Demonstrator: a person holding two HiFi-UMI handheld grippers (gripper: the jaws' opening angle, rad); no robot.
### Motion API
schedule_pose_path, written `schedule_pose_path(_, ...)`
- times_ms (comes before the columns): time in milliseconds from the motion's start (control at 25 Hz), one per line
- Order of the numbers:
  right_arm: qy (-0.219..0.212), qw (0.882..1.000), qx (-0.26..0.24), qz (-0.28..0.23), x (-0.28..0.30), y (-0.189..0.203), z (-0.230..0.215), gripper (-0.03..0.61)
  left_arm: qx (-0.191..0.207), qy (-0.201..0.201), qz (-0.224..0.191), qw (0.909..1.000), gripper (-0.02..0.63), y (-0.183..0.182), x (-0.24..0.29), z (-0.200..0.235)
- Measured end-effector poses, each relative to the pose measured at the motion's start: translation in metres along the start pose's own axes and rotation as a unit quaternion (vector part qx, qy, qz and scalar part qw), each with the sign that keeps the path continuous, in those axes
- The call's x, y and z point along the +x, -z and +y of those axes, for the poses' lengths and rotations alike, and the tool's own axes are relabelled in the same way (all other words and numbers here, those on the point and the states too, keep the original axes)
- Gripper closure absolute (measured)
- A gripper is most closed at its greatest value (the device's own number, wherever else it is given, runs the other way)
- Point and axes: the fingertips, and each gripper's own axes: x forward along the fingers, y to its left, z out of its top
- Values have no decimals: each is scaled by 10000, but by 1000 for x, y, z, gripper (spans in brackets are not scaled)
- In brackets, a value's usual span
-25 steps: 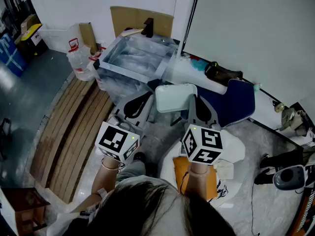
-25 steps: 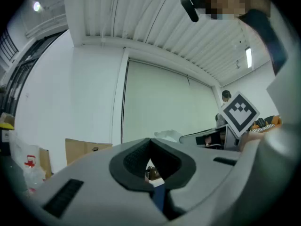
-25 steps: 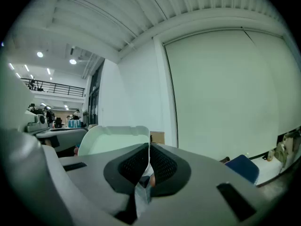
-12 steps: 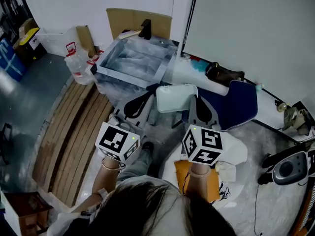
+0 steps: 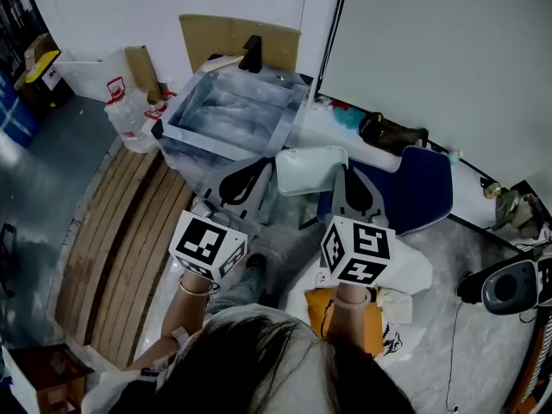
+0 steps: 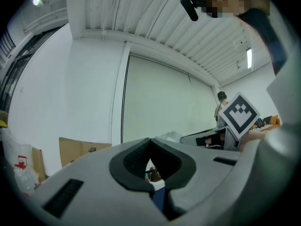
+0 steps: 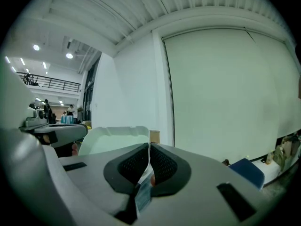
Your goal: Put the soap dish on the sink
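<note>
Two tools are sticking out ahead of the person, with the marker cubes facing up. The left tool (image 5: 246, 181) is hanging clenched on nothing, its pads pressing together. The right tool (image 5: 345, 184) is pinching the thin rim of the pale soap dish (image 5: 309, 171). The dish is hovering in the air between the two tools, just short of the metal sink's (image 5: 220, 136) near corner. Wooden planks (image 5: 121, 231) are lying on the floor off to the left. A black faucet (image 5: 252, 52) is standing at the sink's far edge, and a cardboard sheet (image 5: 216, 31) is leaning on the wall behind it.
</note>
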Motion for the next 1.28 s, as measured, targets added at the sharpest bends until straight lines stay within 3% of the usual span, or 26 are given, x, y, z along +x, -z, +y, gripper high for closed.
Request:
schedule_pose_path(680,107,9996,-134,221,90,-8,15,549,-106,113,-41,9999,606,6,39,79)
schedule_pose_path(1280,244,9985,-208,434,133,-7,28,549,-310,398,-83,9987,606,12,63,119)
